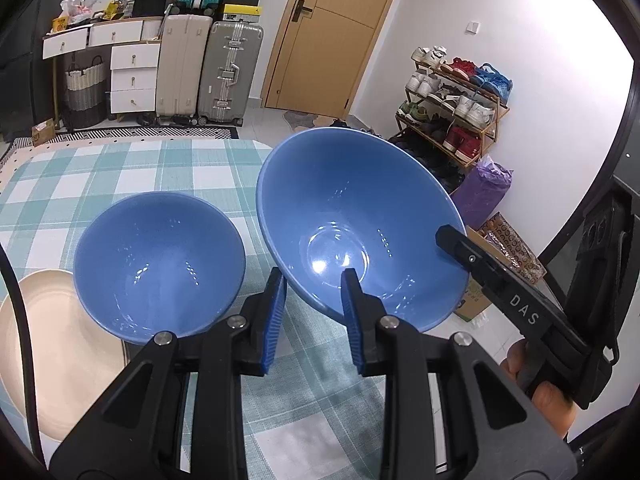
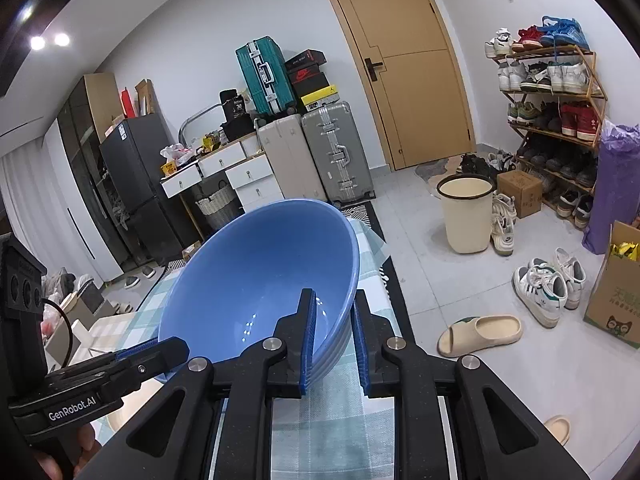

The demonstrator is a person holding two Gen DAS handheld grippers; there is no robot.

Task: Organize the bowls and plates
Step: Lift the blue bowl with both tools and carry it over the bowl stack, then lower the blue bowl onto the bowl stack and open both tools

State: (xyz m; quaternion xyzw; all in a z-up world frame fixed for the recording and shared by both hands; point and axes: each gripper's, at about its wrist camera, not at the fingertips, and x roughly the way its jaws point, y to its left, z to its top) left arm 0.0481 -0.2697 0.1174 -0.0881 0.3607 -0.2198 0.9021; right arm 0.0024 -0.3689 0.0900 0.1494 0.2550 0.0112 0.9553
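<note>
Item: large blue bowl (image 1: pixel 352 216), glazed, wide-rimmed. Location: raised clear of the desk (image 1: pixel 120 172), over its right part, tilted with the mouth toward the cameras. Held at two places on the near rim.

Left tongs (image 1: pixel 312 304): clenched on the large blue bowl's near rim, one pad inside, one under the outer wall. Right tongs (image 2: pixel 334 336): clenched on the same bowl's right rim, wall pinched between the blue pads; in the left wrist view the right tongs come in from the right edge.

Item: small blue bowl (image 1: pixel 160 264). Location: to the left of the large one, apart from it; whether it rests on the desk or on the cream plate (image 1: pixel 52 352) at its near-left cannot be told.

Handling note (judgement): step in hand is probably carrying the large bowl to a stacking spot. Keep both pinches firm and move the two hands together, since a glazed rim can slip or twist between pads. Level the bowl before lowering, and set it down gently to avoid chipping against other crockery.
</note>
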